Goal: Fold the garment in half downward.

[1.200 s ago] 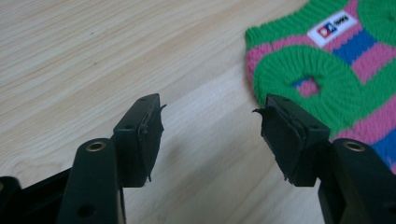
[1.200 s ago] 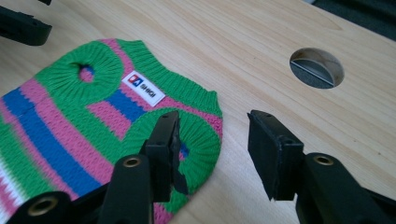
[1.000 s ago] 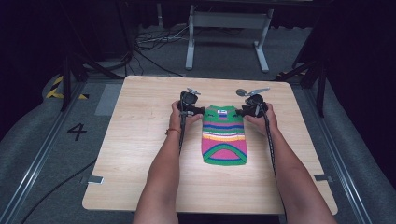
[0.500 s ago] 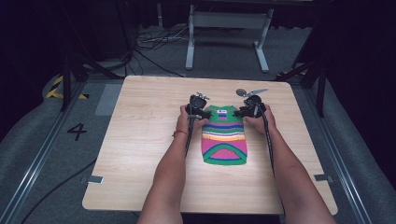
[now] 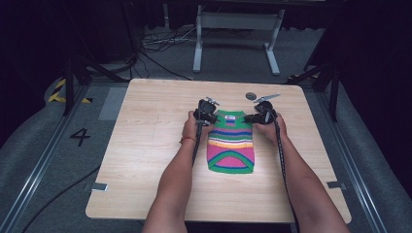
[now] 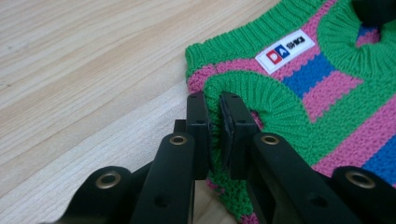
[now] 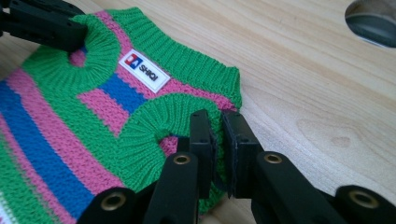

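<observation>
- Lying flat on the wooden table (image 5: 145,145), right of centre and toward the far edge: one small knitted sweater (image 5: 231,143), striped green, pink, blue and yellow, neck end toward the far edge, hem toward the near edge.
- Left hand (image 5: 190,127): at the sweater's left shoulder, forearm entering from the near edge.
- Left gripper (image 5: 205,115): black, at the sweater's far-left corner; cable trailing back along the forearm.
- Left gripper, close view (image 6: 215,116): jaws drawn together on the green ribbed band of the left armhole, knit pinched between the pads; bare wood to the left of it.
- Label (image 6: 285,50): white, sewn below the neck band, red and blue marks on it; lettering too small to read with certainty.
- Right gripper (image 5: 256,116): black, at the sweater's far-right corner, grey plate on top.
- Right gripper, close view (image 7: 216,128): jaws clamped on the green ribbed band of the right armhole, at the sweater's edge; bare wood to the right.
- Right hand (image 5: 272,127): just behind its gripper, forearm entering from the near edge, cable running along it.
- Small dark round disc (image 5: 250,96): on the table near the far edge, just beyond the right gripper, apart from the sweater.
</observation>
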The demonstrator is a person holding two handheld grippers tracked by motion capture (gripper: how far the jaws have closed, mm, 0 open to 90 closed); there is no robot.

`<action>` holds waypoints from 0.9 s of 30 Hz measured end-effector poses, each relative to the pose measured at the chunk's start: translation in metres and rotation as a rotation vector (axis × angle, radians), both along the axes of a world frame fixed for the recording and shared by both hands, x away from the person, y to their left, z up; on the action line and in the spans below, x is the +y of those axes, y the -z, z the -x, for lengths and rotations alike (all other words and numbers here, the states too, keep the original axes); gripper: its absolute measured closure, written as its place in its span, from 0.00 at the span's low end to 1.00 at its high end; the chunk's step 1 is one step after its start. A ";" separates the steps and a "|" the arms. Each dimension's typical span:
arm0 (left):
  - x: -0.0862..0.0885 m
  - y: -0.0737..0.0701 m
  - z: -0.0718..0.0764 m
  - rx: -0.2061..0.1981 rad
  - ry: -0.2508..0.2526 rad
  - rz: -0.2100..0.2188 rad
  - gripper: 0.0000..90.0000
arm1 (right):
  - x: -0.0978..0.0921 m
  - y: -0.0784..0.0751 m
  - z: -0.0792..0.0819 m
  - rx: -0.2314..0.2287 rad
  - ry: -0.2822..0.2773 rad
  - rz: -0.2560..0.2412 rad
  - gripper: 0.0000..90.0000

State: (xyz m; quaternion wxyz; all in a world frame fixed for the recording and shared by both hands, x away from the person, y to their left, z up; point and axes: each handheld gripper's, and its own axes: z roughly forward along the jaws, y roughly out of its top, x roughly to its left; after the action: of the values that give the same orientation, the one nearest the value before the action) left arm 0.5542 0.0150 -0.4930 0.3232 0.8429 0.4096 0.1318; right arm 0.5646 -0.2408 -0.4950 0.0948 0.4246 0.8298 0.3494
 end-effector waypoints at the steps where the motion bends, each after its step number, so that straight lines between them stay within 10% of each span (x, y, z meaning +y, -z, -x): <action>1: 0.002 -0.002 0.002 -0.009 0.008 0.008 0.93 | -0.001 -0.001 0.001 -0.005 -0.001 -0.010 0.93; 15: 0.025 -0.031 0.032 -0.079 0.094 0.079 0.91 | -0.007 -0.038 0.033 -0.114 -0.098 -0.113 0.93; 27: 0.029 -0.044 0.068 -0.139 0.250 0.016 0.90 | -0.011 -0.059 0.076 -0.194 -0.262 -0.134 0.92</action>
State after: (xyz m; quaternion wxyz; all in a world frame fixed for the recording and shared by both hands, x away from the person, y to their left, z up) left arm 0.4860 0.0441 -0.4489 0.3714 0.8736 0.2788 0.1453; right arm 0.4887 -0.2515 -0.4358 0.0997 0.2827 0.8397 0.4528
